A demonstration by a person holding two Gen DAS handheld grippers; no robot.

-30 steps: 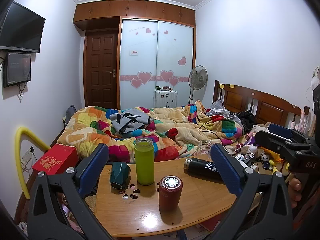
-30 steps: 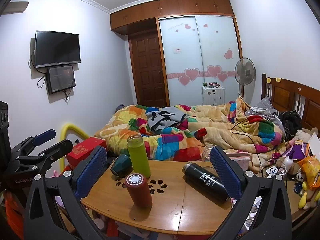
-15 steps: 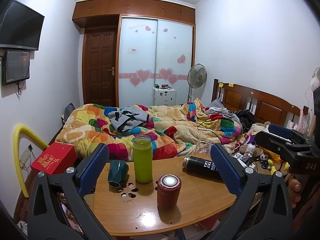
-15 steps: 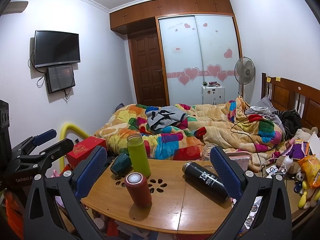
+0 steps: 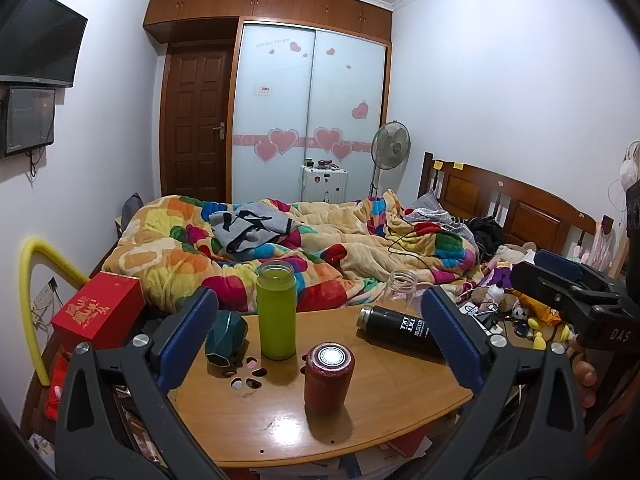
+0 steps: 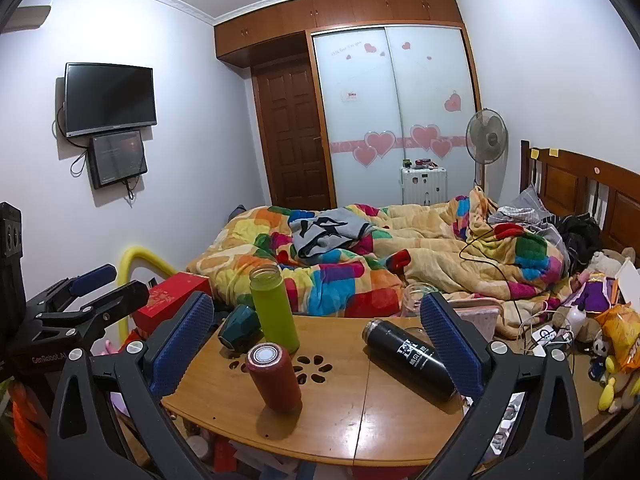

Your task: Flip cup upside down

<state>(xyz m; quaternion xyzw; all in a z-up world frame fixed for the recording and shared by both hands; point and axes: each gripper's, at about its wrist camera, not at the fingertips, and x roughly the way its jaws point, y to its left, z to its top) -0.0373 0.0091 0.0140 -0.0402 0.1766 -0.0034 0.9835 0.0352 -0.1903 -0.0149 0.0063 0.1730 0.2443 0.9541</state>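
A red cup (image 5: 329,376) with a shiny silver top stands upright near the middle of the wooden table (image 5: 280,420); it also shows in the right wrist view (image 6: 274,376). My left gripper (image 5: 320,344) is open and empty, held back from the table with the red cup between its blue pads. My right gripper (image 6: 316,344) is open and empty, also short of the table. Each gripper shows at the edge of the other's view, the right one (image 5: 568,292) and the left one (image 6: 80,300).
A green bottle (image 5: 276,312) stands behind the red cup. A dark teal cup (image 5: 225,332) lies on its side at the left. A black flask (image 5: 396,330) lies at the right, a clear glass jar (image 5: 402,284) behind it. A red box (image 5: 98,312) and the bed (image 5: 280,248) lie beyond.
The left view has crept slightly closer and shifted; the table's objects sit a little lower and nearer. The right view is almost unchanged. Nothing on the table moved.
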